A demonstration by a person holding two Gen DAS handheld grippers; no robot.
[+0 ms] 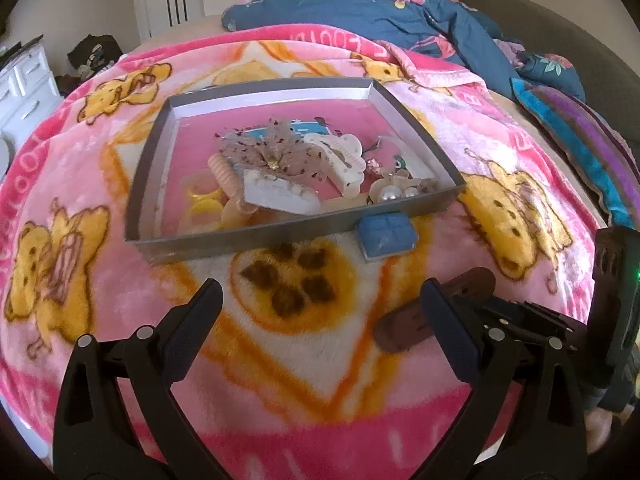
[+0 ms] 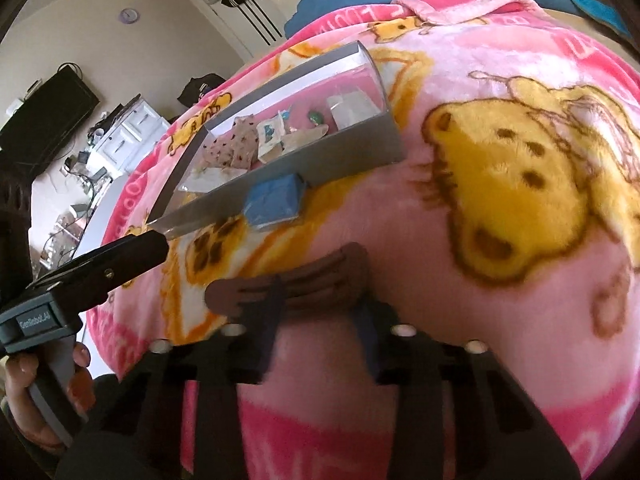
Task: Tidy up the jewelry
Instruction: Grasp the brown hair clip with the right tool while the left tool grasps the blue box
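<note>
Now right gripper (image 2: 318, 300) pinches brown hair clip (image 2: 288, 284) (left gripper (image 1: 320, 304) agape).

We note a pink plush bear-print blanket (image 1: 120, 184), a rumpled dark blue floral quilt (image 1: 380, 12) and white drawers (image 1: 24, 84).

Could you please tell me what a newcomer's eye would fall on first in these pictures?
Probably the bright pink bear-print blanket covering the bed, then the grey tray of hair clips and pearls at its middle. Nearer the camera, the right gripper is closed on a brown hair clip.
</note>
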